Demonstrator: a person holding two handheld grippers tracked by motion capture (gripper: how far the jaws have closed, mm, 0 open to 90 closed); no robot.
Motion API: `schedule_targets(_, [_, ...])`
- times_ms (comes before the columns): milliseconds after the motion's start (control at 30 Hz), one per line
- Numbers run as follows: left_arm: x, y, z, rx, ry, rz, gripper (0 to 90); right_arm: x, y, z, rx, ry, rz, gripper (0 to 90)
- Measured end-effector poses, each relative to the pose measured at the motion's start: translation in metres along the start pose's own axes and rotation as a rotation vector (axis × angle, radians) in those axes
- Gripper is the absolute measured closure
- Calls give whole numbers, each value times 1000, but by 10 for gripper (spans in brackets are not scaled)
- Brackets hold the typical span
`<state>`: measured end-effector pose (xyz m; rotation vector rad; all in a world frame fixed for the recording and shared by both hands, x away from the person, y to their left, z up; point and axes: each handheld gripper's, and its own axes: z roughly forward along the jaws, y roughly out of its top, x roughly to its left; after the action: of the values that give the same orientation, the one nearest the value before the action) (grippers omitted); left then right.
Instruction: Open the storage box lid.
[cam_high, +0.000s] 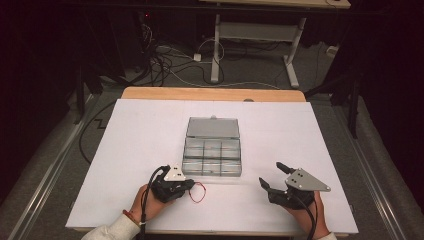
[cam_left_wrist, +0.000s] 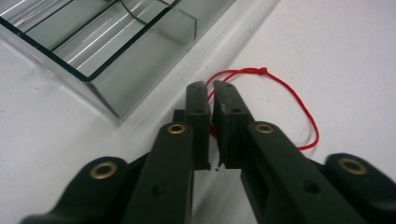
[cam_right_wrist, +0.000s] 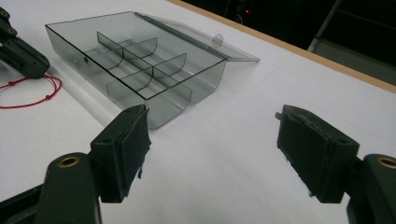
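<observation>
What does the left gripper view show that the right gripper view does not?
Left gripper view alone: the left gripper shut on the red string, with the knot at the far end of the loop, and one near corner of the box.

Right gripper view alone: the right gripper with its jaws wide open and nothing between them, the whole box with its dividers, and its open lid.

Both: the white table, the clear box and the red string.
</observation>
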<state>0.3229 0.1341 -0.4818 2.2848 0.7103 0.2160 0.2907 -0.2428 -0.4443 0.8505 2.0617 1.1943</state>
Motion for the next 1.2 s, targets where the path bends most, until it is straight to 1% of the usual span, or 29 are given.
schedule_targets(100, [-1, 0, -1, -3, 0, 12, 863, 0, -1, 0, 4, 1, -7, 251])
schedule_targets(167, [-2, 0, -2, -9, -8, 25, 864, 0, 0, 0, 4, 0, -9, 251])
schedule_targets(267, [-2, -1, -7, -38, -9, 34, 864, -1, 0, -1, 0, -3, -17, 251])
schedule_targets(433, [-2, 1, -20, -109, 1, 39, 864, -1, 0, -1, -4, -8, -15, 251])
schedule_targets(567, [-3, 2, -26, -141, 7, 40, 864, -1, 0, -1, -6, -11, -10, 251])
schedule_targets(733, [-2, 2, -28, -163, 4, 42, 864, -2, 1, -1, -12, -14, -12, 247])
schedule_targets(800, [-2, 3, -29, -173, 4, 44, 864, -3, 1, -1, -17, -22, -9, 246])
schedule_targets(933, [-1, 3, -31, -177, -1, 50, 864, -4, 1, 0, -17, -25, -6, 246])
schedule_targets(1033, [-1, 3, -33, -185, 6, 60, 864, -3, 1, 0, -18, -25, -11, 246])
schedule_targets(1200, [-3, 5, -35, -195, 8, 73, 865, -3, 1, -1, -22, -27, -7, 245])
